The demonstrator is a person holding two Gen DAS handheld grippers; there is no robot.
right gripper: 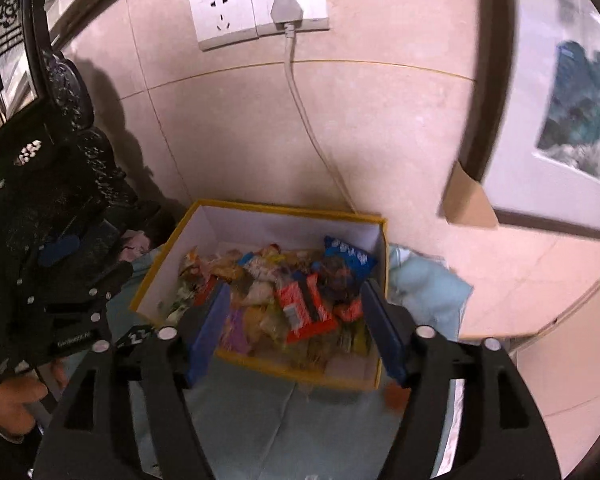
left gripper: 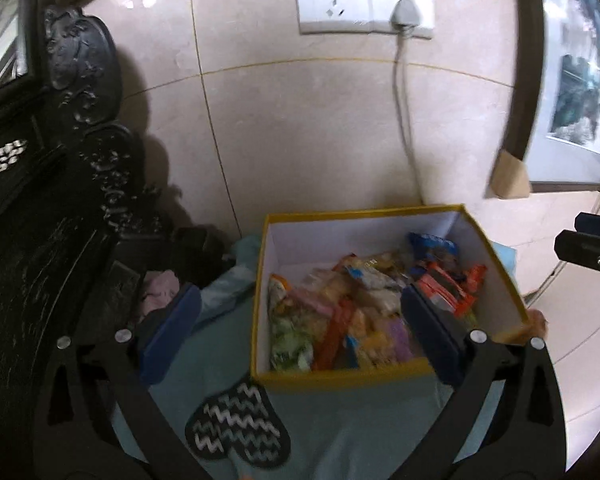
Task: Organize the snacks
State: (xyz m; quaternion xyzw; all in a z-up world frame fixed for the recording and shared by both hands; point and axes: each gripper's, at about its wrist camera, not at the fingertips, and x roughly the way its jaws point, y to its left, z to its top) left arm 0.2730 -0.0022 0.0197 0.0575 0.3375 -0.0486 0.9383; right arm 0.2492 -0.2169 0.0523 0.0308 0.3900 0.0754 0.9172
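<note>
One yellow-rimmed box (right gripper: 260,364), white inside, on a teal cloth (right gripper: 260,420) against the tiled wall, heaped with mixed snack packets: one blue packet (right gripper: 350,260), two orange-red packets (right gripper: 304,308), others too jumbled to count. Two hand-held grippers: left (left gripper: 300,320) spread wide, empty; right (right gripper: 296,328) parted, empty, over the box. Two wall sockets (right gripper: 260,4), one plugged.

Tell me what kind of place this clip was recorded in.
Probably a room in a home: a tiled wall with sockets, dark carved furniture, a framed picture, and a yellow box of snacks on a cloth.
</note>
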